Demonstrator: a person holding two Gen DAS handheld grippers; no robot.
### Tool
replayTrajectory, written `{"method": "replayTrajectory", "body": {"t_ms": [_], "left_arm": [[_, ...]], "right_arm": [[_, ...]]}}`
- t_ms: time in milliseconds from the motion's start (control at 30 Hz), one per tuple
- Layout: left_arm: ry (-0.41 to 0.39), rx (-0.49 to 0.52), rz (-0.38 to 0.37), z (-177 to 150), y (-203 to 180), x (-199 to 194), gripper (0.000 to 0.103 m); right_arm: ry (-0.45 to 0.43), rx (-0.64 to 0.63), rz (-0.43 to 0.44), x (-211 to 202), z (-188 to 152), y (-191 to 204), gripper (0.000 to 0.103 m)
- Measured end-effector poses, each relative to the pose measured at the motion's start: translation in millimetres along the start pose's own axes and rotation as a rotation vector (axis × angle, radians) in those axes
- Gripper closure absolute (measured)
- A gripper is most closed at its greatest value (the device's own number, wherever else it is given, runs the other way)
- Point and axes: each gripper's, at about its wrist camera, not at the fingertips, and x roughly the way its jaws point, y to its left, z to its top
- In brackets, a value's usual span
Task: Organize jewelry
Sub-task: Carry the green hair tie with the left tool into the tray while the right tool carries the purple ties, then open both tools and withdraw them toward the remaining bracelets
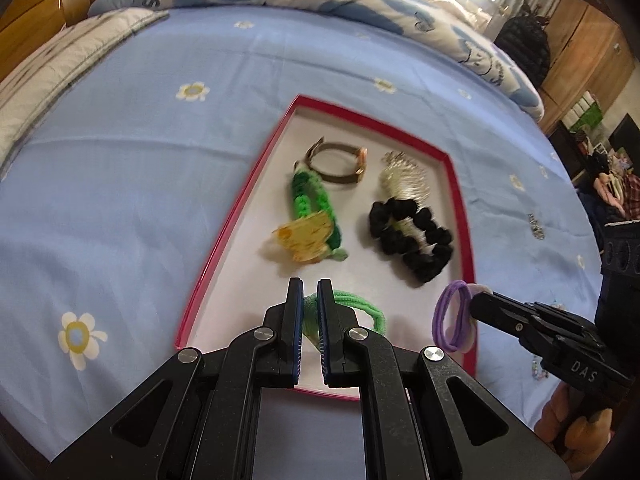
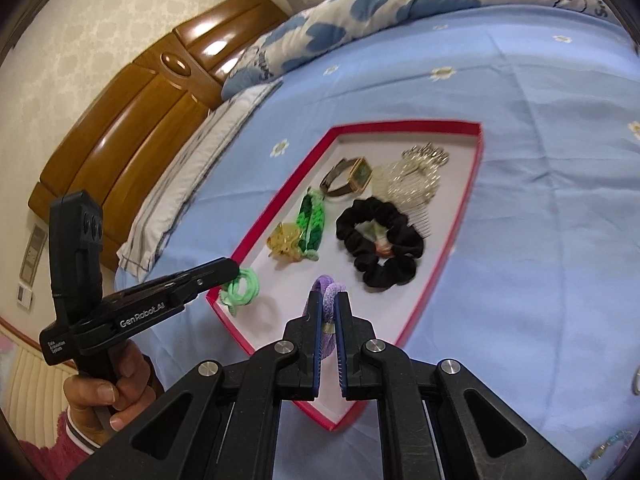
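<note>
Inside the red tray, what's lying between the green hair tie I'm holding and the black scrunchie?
Only bare white tray floor. The right wrist view shows the green hair tie, an empty strip, then the black scrunchie.

Between the left jaws sits a light green elastic hair tie (image 1: 362, 307) of ribbed, matt cord, and between the right jaws a purple one (image 2: 329, 294) of the same woven look. Ahead of both jaws, the red-rimmed shallow cardboard tray (image 2: 466, 216) has a smooth matt white floor bearing a soft black cloth scrunchie (image 2: 380, 240) and a glittering silvery metal comb (image 2: 420, 176). Beyond lies smooth matt blue flowered cotton bedsheet (image 2: 540, 240) and a glossy varnished brown wooden headboard (image 2: 140, 120).
</note>
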Motion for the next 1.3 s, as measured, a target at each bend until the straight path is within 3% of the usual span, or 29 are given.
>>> {"method": "replayTrajectory", "body": {"t_ms": [533, 733, 800, 867, 1100, 1200, 1300], "left_arm": [[0.064, 0.007, 0.049, -8.6, 2.6, 26.5, 0.095], [0.060, 0.005, 0.053, -8.5, 3.1, 25.0, 0.086], [0.055, 0.001, 0.052, -8.6, 3.5, 22.4, 0.081], [0.047, -0.004, 0.052, -8.6, 4.1, 18.9, 0.077], [0.014, -0.017, 0.037, -7.3, 3.0, 1.4, 0.077], [-0.005, -0.018, 0.026, -9.3, -2.0, -8.1, 0.069], [-0.013, -0.017, 0.010, -12.8, -8.0, -14.2, 0.068]], "right_arm": [[0.096, -0.020, -0.048, 35.3, -3.7, -1.7, 0.093], [0.095, -0.013, -0.060, 36.1, -4.4, -3.9, 0.091], [0.090, -0.007, -0.061, 35.6, -3.5, -4.6, 0.085], [0.081, -0.002, -0.057, 32.7, -3.7, -5.6, 0.073], [0.031, -0.003, -0.056, 13.8, -3.7, -2.5, 0.071], [-0.007, 0.000, -0.059, -2.4, -4.9, -3.2, 0.071], [-0.038, 0.021, -0.071, -19.7, -9.2, -9.8, 0.071]]}}
